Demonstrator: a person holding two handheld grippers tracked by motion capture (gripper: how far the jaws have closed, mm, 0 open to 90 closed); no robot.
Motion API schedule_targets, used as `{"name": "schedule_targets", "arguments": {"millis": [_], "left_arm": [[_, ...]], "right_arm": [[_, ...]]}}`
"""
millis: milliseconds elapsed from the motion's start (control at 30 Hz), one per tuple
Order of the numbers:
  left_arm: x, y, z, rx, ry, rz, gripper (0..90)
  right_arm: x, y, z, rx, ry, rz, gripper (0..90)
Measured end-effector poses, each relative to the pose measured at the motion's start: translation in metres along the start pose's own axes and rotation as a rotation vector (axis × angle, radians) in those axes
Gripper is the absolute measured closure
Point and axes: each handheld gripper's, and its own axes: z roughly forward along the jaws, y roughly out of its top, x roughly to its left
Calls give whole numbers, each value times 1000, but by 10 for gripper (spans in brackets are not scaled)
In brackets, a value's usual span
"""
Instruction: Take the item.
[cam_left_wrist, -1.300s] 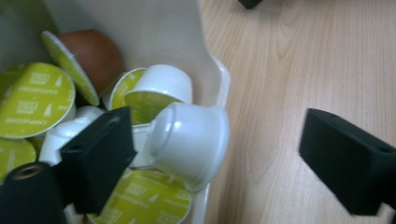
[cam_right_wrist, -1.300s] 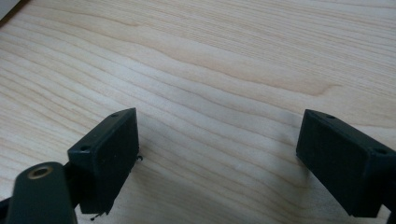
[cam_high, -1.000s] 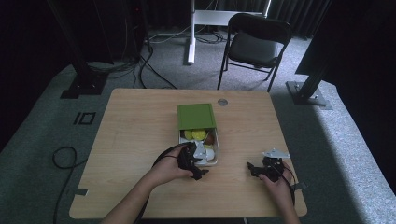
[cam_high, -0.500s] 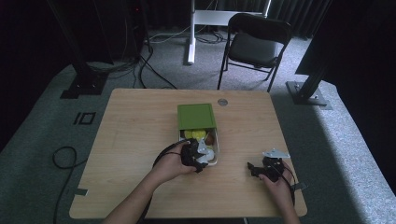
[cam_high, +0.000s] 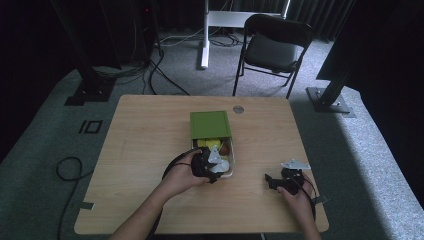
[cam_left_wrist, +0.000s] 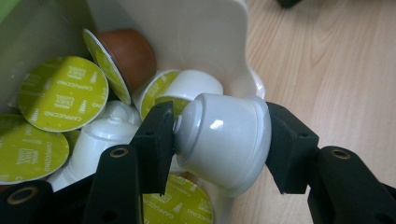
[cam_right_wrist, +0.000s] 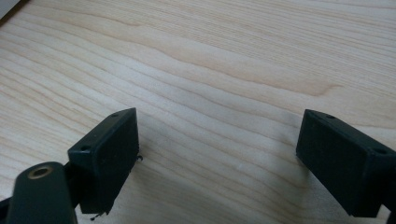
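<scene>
A white box with a half-slid green lid sits mid-table. It holds several coffee capsules, white and brown, with yellow-green foil tops. My left gripper hangs over the box's near end, shut on a white capsule that lies sideways between its jaws, just above the box's corner. My right gripper rests low over bare wood near the table's front right. Its jaws stand wide apart around nothing.
The wooden table has a small round grommet behind the box. A black folding chair stands beyond the far edge. A dark cable loops on the floor at the left.
My left gripper has shifted slightly toward the box and now holds a white capsule over its near end. The right gripper has stayed put.
</scene>
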Motion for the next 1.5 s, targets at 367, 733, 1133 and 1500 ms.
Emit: {"name": "schedule_targets", "arguments": {"millis": [367, 733, 1133, 1500], "left_arm": [[5, 6, -33, -104, 47, -20, 489], [17, -2, -70, -227, 106, -73, 491], [37, -33, -109, -343, 246, -166, 491], [52, -78, -119, -404, 376, -283, 491]], "right_arm": [[0, 0, 0, 0, 0, 0, 129], [0, 0, 0, 1, 0, 0, 129], [0, 0, 0, 1, 0, 0, 129], [0, 0, 0, 0, 0, 0, 129]]}}
